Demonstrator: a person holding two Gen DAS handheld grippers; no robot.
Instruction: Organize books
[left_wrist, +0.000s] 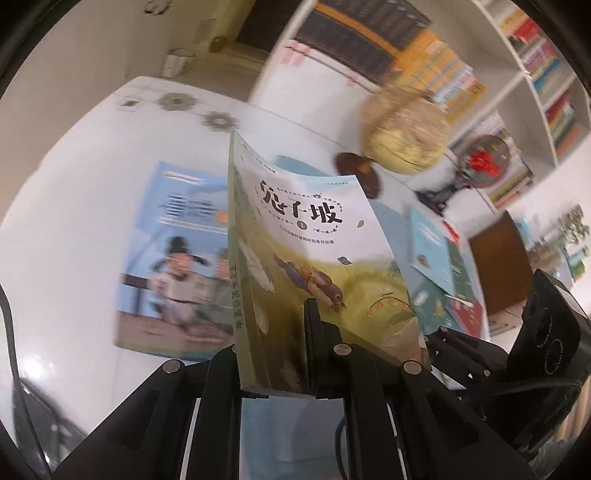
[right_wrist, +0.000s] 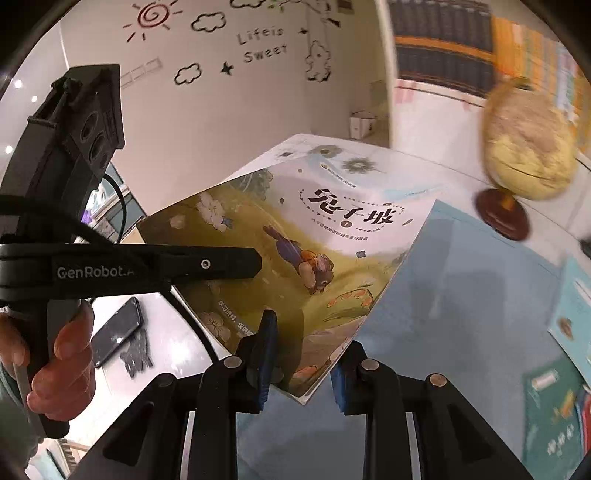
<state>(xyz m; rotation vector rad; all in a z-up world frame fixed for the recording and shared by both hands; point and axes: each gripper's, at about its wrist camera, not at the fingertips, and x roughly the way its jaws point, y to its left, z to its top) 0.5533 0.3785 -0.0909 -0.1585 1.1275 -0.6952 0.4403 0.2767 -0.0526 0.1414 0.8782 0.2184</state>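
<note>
Picture book (left_wrist: 314, 236) with a rabbit cover is held tilted above the white table (left_wrist: 74, 221), both grippers clamped on its lower edge. Left gripper (left_wrist: 275, 354) pinches near the spine; right gripper (right_wrist: 303, 365) pinches the opposite corner. Globe (right_wrist: 528, 147) stands beyond.

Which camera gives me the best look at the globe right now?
Right wrist: the globe shows with its round wooden base unobstructed, though blurred. Left wrist shows it smaller and farther off, equally blurred, its base partly hidden behind the held book.
</note>
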